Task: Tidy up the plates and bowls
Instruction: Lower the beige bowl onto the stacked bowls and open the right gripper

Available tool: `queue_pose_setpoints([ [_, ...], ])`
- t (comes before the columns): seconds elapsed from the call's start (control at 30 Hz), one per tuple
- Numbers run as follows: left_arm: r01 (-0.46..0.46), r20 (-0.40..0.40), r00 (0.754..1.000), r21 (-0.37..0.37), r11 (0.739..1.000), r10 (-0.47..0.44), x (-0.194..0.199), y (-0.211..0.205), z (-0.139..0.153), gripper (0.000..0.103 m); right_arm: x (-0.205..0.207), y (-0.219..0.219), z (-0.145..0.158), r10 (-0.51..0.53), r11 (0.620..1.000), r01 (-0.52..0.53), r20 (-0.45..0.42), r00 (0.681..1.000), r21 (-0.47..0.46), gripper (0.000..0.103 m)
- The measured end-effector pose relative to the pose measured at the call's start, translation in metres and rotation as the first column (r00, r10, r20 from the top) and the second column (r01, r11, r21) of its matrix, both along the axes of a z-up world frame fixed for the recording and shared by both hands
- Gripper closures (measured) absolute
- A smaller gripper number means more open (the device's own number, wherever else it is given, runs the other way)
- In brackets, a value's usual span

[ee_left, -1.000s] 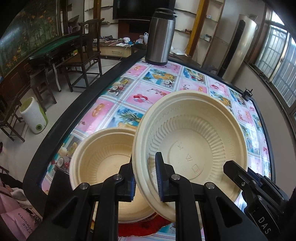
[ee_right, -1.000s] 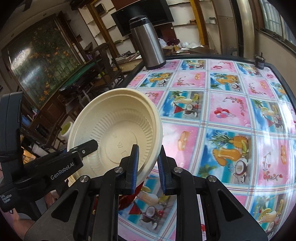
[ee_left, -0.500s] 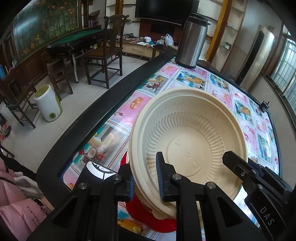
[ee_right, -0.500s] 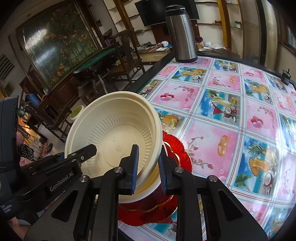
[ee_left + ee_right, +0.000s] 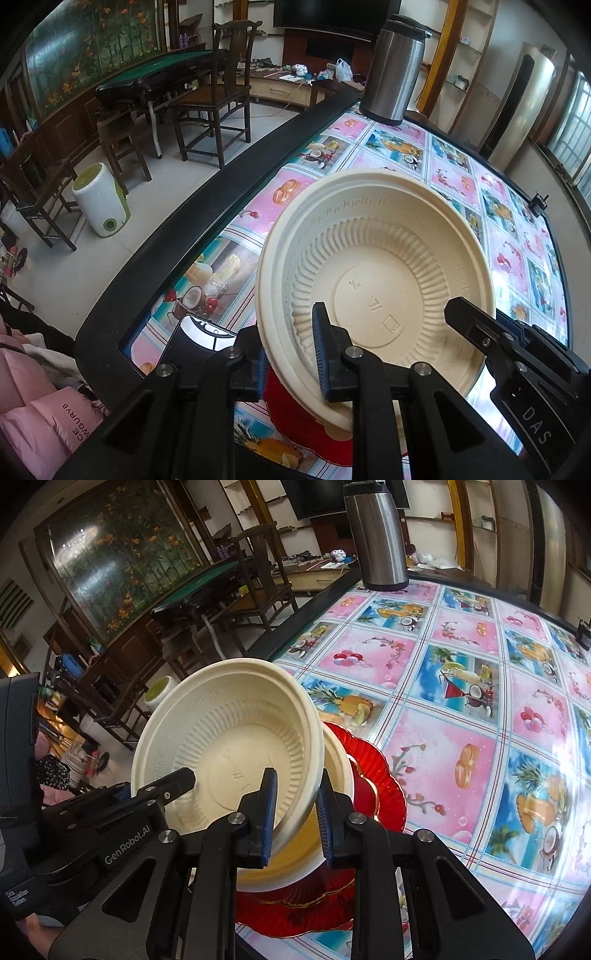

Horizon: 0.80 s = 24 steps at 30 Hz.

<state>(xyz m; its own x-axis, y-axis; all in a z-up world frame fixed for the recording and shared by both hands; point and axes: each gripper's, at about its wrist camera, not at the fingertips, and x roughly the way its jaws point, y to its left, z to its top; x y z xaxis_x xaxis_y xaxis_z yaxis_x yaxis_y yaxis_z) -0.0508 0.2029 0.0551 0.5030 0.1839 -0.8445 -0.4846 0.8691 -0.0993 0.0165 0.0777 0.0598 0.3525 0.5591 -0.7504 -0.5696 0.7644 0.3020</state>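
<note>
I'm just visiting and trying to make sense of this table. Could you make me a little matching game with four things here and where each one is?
Things:
1. cream bowl
2. red plate
3. steel flask
4. phone

Places:
A. upright at the table's far end
B. flat near the table's near edge
C. pinched by both grippers at its rim
D. on the tablecloth under a second cream bowl

Pairs: 1-C, 2-D, 3-A, 4-B
</note>
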Motion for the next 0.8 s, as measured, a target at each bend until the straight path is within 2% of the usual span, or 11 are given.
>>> queue_pose_setpoints([
  [0.8, 0.03, -0.023, 0.999, -0.014, 0.999, -0.03, 0.0049, -0.0012, -0.0092, 0.083, 0.0048, -0.0047, -0.0065, -0.012, 1.0, 0.012, -0.015, 1.0, -0.015, 0.081],
])
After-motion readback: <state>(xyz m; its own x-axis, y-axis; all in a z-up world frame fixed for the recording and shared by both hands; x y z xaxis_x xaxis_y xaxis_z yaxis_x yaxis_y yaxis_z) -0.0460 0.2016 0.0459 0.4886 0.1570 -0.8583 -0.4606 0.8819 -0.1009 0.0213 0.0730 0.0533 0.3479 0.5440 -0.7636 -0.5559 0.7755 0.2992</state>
